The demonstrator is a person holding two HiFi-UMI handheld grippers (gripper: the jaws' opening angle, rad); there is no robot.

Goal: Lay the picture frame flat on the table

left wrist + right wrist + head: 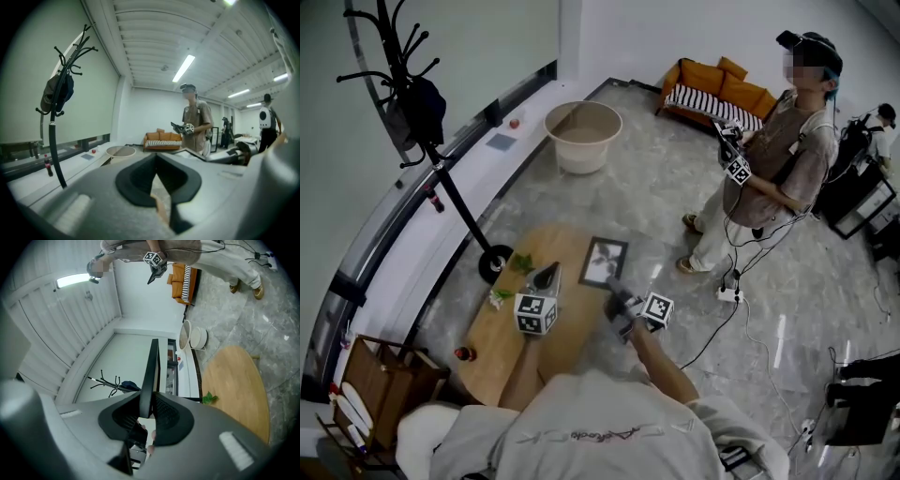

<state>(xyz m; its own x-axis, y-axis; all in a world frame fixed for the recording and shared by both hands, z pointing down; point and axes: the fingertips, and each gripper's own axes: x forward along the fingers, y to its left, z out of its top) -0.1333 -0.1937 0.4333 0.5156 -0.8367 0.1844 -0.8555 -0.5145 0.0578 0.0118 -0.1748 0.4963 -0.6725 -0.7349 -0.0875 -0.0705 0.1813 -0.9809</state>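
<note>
Your right gripper (149, 405) is almost closed and pinches the edge of the picture frame (604, 262). Your left gripper (548, 274) is closed and holds nothing. The frame is at the far side of the wooden surface (572, 236) and is not flat yet, so I think you are at the tipping step. Next, tip it down slowly until its back lies on the wood, then let go. I cannot tell if its bottom edge touches the surface. Its picture is too small to make out.
</note>
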